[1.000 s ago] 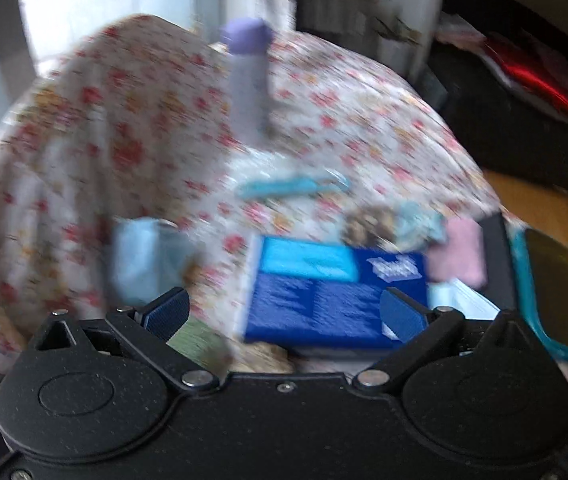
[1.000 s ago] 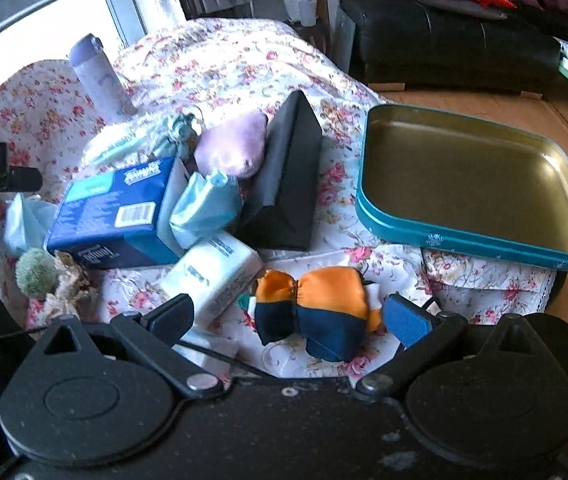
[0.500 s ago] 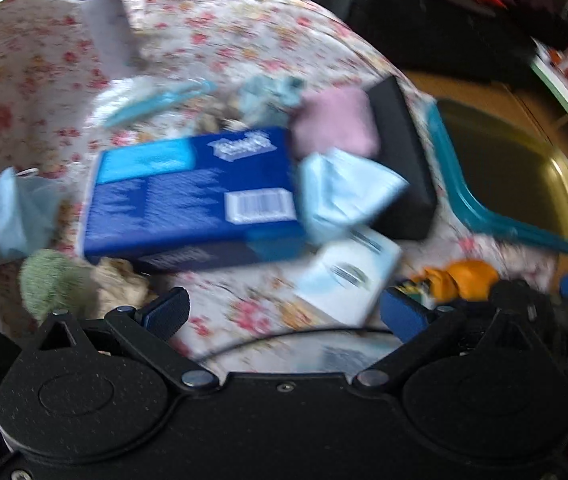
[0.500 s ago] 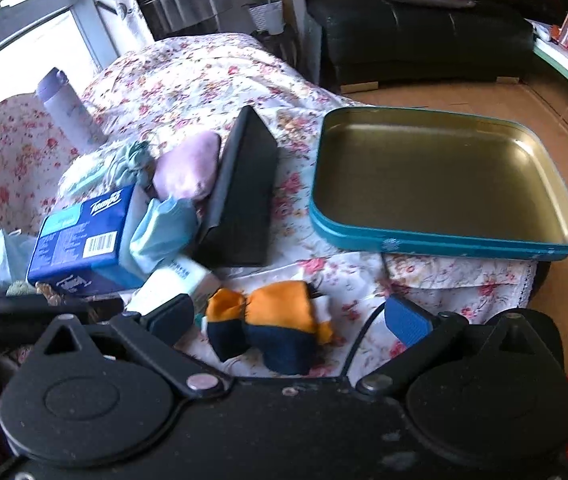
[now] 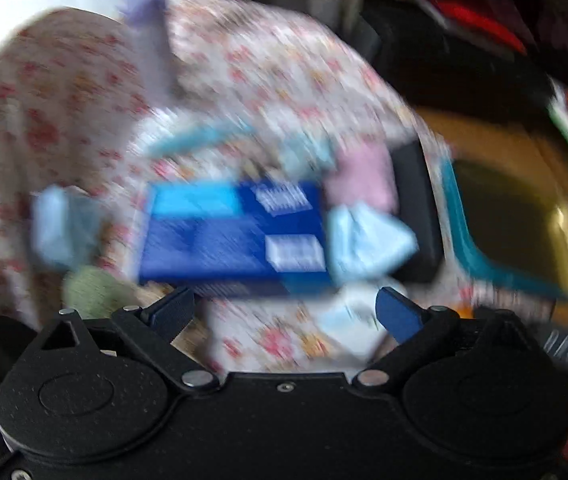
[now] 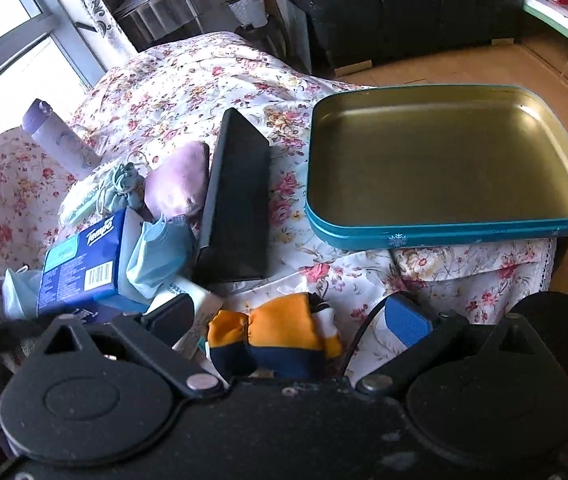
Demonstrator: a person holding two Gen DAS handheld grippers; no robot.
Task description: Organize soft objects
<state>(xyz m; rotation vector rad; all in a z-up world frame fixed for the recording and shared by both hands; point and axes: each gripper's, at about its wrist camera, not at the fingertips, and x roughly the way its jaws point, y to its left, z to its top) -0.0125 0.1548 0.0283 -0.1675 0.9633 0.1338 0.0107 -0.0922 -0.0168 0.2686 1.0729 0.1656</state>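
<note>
Right wrist view: orange-and-navy beanbag [image 6: 280,336] sits between the spread right gripper [image 6: 288,316] fingers, near the teal tin [image 6: 444,232].
Black case [image 6: 236,208]: left of the tin.
Left gripper [image 5: 284,308]: apart, blurry.

The left gripper [image 5: 284,312] hung with its jaws spread wide, its blue-padded fingertips [image 5: 398,312] well apart and nothing between them; its own view was smeared with motion blur. The right gripper [image 6: 288,316] was likewise spread, one dark fingertip at the left and one blue pad at the right [image 6: 408,320], both fingers angled outward from the black body. In the right wrist view, a dark blurred shape at the lower left edge could not be identified.
</note>
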